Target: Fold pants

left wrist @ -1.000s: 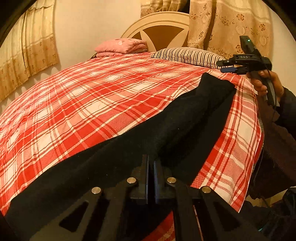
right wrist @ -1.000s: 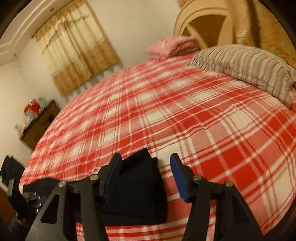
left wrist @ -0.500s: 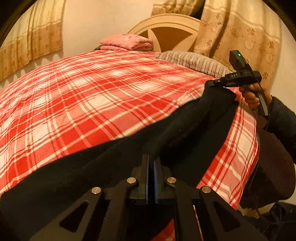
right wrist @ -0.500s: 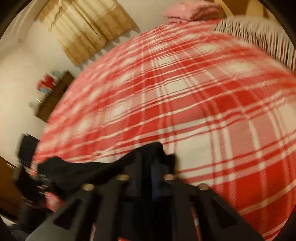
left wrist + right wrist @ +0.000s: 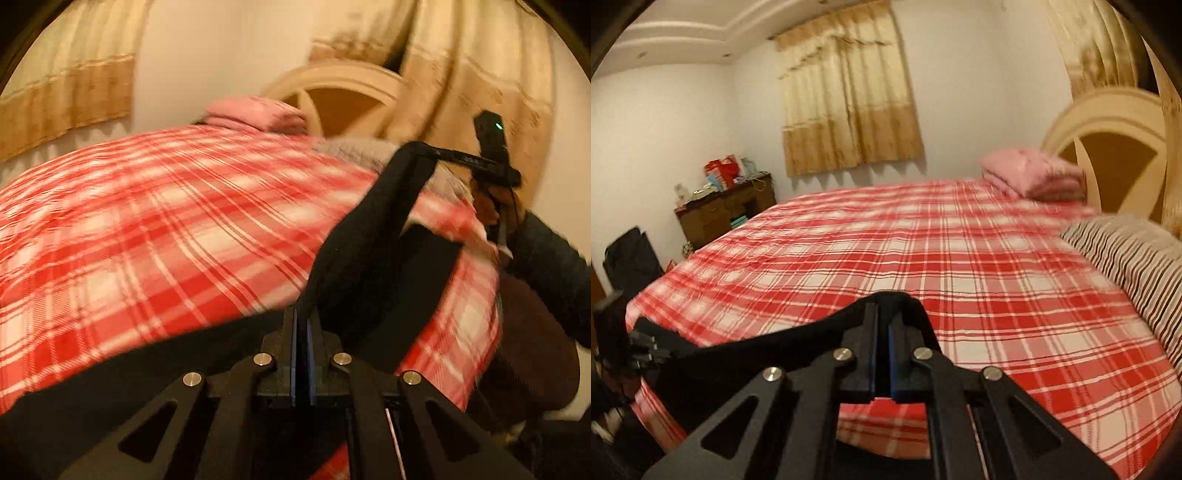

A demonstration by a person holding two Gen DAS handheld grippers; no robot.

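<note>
Pants (image 5: 362, 251) lifted over bed (image 5: 155, 221), stretched btwn left gripper (image 5: 302, 354) & right gripper (image 5: 882, 354), both clamped on fabric. Risk: thin pinch slips, cloth sags, fold goes crooked.

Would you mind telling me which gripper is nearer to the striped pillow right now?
Right. The right gripper is beside the striped pillow at the pants' head-side end; the left gripper holds their other end, farther down the bed.

Left gripper (image 5: 302, 328) jaws clamped, right gripper (image 5: 882, 325) jaws clamped, raised
</note>
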